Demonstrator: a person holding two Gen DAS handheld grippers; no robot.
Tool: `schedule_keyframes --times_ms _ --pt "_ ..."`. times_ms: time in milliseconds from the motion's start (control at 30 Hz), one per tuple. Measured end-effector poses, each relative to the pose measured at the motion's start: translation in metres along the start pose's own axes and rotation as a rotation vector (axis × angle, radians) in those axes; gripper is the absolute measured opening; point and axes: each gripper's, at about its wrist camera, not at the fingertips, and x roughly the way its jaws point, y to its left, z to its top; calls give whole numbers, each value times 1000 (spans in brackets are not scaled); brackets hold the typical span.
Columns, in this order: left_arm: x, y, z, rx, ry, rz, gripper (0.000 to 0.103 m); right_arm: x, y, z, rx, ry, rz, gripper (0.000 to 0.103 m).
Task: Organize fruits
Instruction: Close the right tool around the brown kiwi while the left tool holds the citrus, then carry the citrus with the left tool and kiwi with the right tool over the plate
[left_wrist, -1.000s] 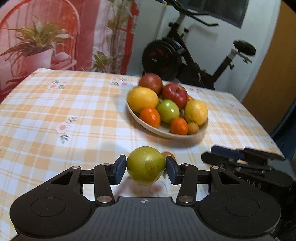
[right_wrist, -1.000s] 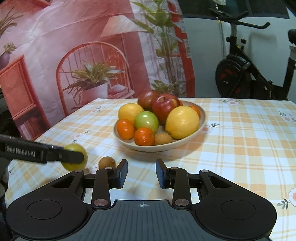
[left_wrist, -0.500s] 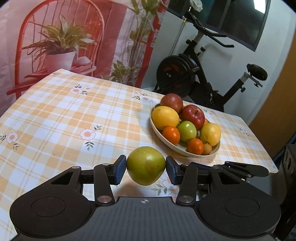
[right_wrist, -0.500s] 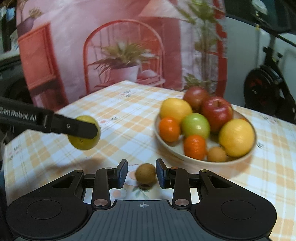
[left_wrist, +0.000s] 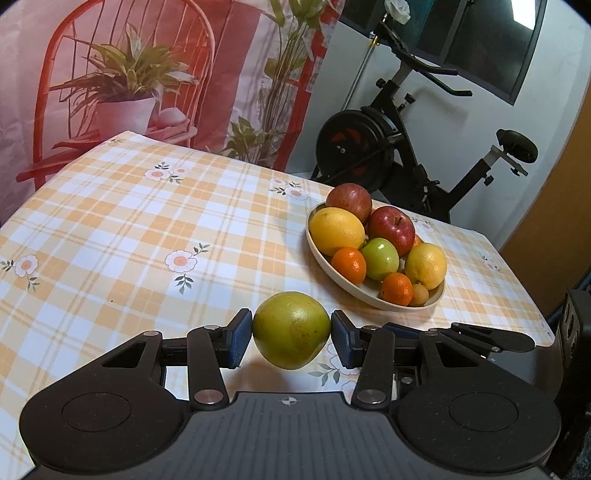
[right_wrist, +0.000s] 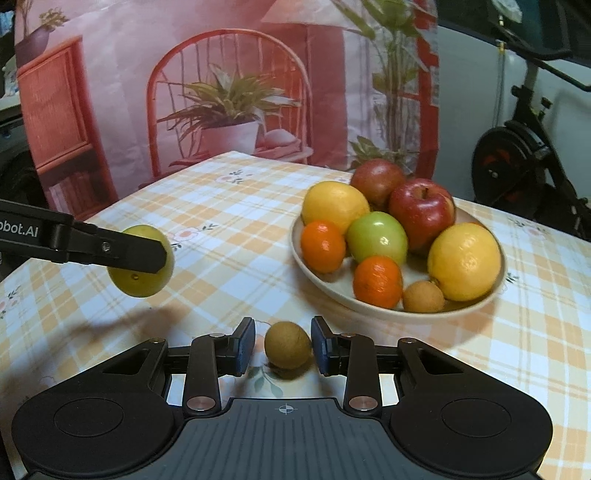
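My left gripper (left_wrist: 291, 332) is shut on a large yellow-green fruit (left_wrist: 291, 328) and holds it above the checked tablecloth. The right wrist view shows that same fruit (right_wrist: 144, 284) at the left, off the table and casting a shadow. My right gripper (right_wrist: 283, 345) hangs low over the table with a small brown fruit (right_wrist: 288, 345) between its jaws. The jaws are closing, and a gap still shows at the left pad. A cream bowl (right_wrist: 325, 288) to the right holds apples, lemons, small oranges and another brown fruit.
The bowl (left_wrist: 325, 266) stands near the table's right edge (left_wrist: 532, 314). An exercise bike (left_wrist: 388, 147) stands behind the table, and a printed backdrop hangs along the far left. Bare tablecloth (left_wrist: 129, 240) stretches to the left of the bowl.
My right gripper swung left and down until the brown fruit lay between its jaws. My left gripper drew a little away from the bowl with the green fruit still in its grip.
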Motion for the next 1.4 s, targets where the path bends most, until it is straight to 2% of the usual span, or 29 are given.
schedule_keyframes --times_ms 200,733,833,967,1200,1400 --pt "2 -1 -3 5 13 2 49 -3 -8 -5 39 -4 -9 30" --pt "3 -6 -8 28 27 2 49 5 3 -2 -12 9 -40 30" --pt "3 -6 -8 26 26 2 49 5 1 -3 -8 9 -37 24" --pt "4 -6 -8 28 28 3 49 3 -1 -4 5 5 -30 24" --pt "4 -8 -7 43 25 11 49 -8 -8 -7 40 -58 -23 24" --pt "-3 -14 9 72 -10 22 49 -19 -18 -7 94 -115 -11 24"
